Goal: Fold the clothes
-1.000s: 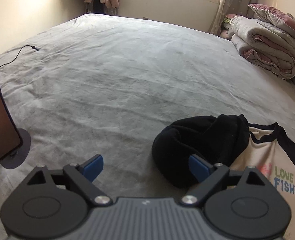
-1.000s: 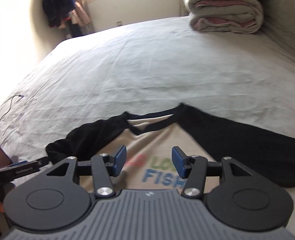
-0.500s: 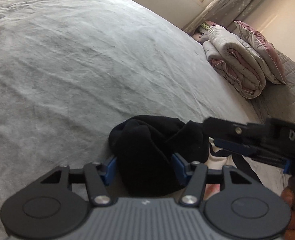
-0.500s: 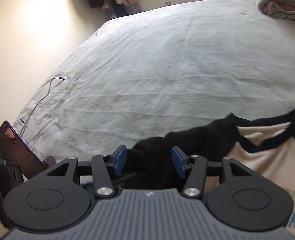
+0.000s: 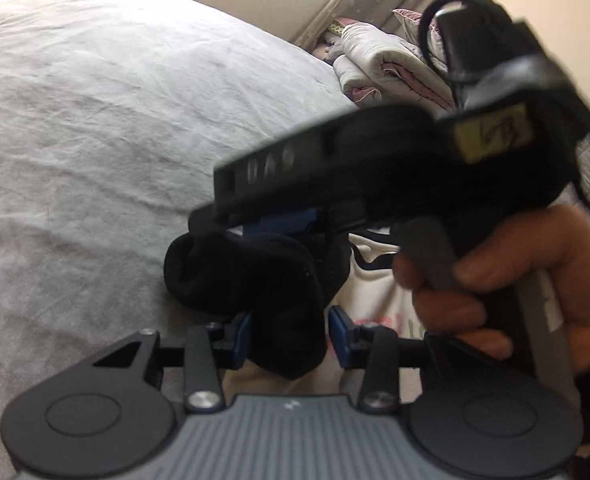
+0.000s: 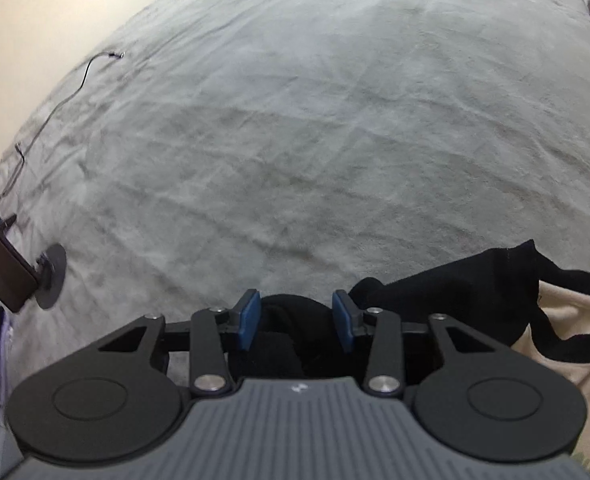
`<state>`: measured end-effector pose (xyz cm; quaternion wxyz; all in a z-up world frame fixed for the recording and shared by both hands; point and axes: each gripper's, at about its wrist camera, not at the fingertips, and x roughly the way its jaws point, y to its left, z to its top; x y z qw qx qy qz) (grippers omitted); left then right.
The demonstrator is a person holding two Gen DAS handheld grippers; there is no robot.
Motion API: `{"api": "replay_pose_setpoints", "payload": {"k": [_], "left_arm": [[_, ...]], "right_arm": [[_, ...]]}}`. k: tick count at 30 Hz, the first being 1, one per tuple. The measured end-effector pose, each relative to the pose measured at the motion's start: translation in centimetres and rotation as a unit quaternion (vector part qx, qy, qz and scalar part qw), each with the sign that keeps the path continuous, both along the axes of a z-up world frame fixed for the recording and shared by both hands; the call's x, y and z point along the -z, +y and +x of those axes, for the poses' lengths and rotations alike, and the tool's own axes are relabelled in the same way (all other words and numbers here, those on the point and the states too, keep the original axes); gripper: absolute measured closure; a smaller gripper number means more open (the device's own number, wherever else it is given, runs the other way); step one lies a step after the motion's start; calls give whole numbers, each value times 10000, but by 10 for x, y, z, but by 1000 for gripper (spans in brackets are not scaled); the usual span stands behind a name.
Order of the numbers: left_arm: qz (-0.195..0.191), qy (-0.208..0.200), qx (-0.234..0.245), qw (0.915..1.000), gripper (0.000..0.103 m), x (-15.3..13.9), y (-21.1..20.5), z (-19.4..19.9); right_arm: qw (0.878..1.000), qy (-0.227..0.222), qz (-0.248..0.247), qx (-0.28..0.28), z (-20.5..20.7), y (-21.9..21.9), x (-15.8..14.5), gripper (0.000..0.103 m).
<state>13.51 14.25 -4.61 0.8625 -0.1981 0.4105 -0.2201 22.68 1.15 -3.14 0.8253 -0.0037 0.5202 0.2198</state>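
Shirt (image 5: 375, 280) sits low and right of centre on the grey bed (image 5: 95, 120), black sleeve (image 5: 255, 272) bunched, both the left gripper (image 5: 289, 330) and right gripper (image 6: 295, 316) part-open around it without clamping, so folding looks unfinished.

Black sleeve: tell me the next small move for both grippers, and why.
Probably close both on it, then draw it out flat. The black sleeve lies bunched beside the cream shirt body; the left gripper and the right gripper each straddle its folds, jaws apart, neither yet clamped.
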Motion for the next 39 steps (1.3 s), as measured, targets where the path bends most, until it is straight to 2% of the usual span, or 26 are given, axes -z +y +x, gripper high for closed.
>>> {"api": "replay_pose_setpoints", "payload": {"k": [2, 3, 7, 10, 14, 20, 23, 26, 27, 29, 31, 32, 33, 36, 39], "left_arm": [[225, 265, 153, 9993, 58, -4, 5, 7], [313, 349, 138, 9988, 57, -5, 10, 9], [483, 511, -115, 9975, 50, -10, 31, 13], [403, 538, -404, 9969, 49, -10, 42, 16], [302, 498, -754, 9955, 47, -9, 57, 16], [458, 97, -1303, 9904, 40, -15, 69, 18], [653, -36, -1395, 9881, 37, -13, 66, 19], [943, -165, -1416, 9853, 33, -9, 60, 21], [1085, -206, -1420, 9837, 32, -8, 58, 21], [1402, -287, -1428, 9793, 31, -6, 53, 20], [1702, -368, -1431, 9743, 31, -6, 49, 20], [1873, -419, -1433, 9709, 29, -8, 47, 20], [2007, -450, -1420, 9683, 28, -10, 43, 23], [2348, -511, -1361, 9611, 28, -18, 33, 35], [2626, -593, -1104, 9567, 28, -26, 17, 57]], "right_arm": [[9995, -114, -197, -207, -4, -2, 4, 84], [9995, -134, -144, -237, -5, -6, 4, 90], [9989, -349, 193, -244, -16, -23, -2, 102], [9946, -804, 617, -214, -22, -34, -17, 102], [9814, -1500, 1202, -7, -23, -45, -35, 101], [9468, -2069, 2455, 213, -23, -62, -28, 101], [9342, -2188, 2808, 249, -24, -67, -14, 101], [9269, -2211, 3006, 393, -25, -77, 3, 97], [9263, -2187, 3039, 424, -25, -80, 6, 88], [9309, -2104, 2958, 409, -19, -86, 6, 88], [9329, -2131, 2855, 533, -19, -96, 0, 73], [9298, -2190, 2894, 607, -22, -103, 0, 49], [9280, -2171, 2948, 692, -23, -111, 2, 40], [9284, -2055, 2962, 905, -21, -121, 3, 40], [9268, -2037, 2972, 1056, -21, -127, 3, 40]]}}
